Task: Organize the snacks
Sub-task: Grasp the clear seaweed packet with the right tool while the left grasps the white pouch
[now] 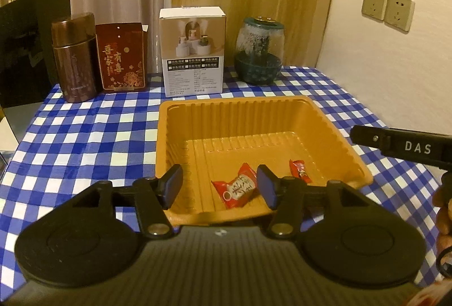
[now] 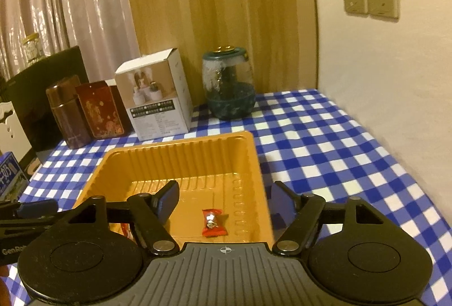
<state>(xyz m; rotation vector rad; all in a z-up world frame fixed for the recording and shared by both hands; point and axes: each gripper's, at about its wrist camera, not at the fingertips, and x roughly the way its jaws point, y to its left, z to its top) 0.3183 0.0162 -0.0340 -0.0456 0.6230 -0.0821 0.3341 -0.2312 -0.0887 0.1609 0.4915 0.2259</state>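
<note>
An orange plastic tray point(image 1: 254, 113) point(image 2: 180, 153) sits on the blue checked tablecloth. Two red wrapped snacks lie on its floor: a larger one with white lettering point(image 1: 236, 188) and a small one point(image 1: 300, 170) point(image 2: 214, 222). My left gripper point(image 1: 220, 187) hangs over the tray's near edge, open, with the larger snack lying below between its fingers, untouched. My right gripper point(image 2: 226, 202) is open above the tray's right side, its right finger outside the rim. The small snack lies on the tray floor below it. The right gripper's finger point(image 1: 395, 146) shows at the edge of the left wrist view.
Along the back stand a brown canister point(image 1: 75, 60), a red printed box point(image 1: 123, 57), a white product box point(image 1: 193, 51) and a dark green glass jar point(image 1: 258, 51). A dark panel point(image 1: 25, 51) stands left; a wall with sockets point(image 1: 387, 7) is right. A blue carton point(image 2: 11, 176) sits far left.
</note>
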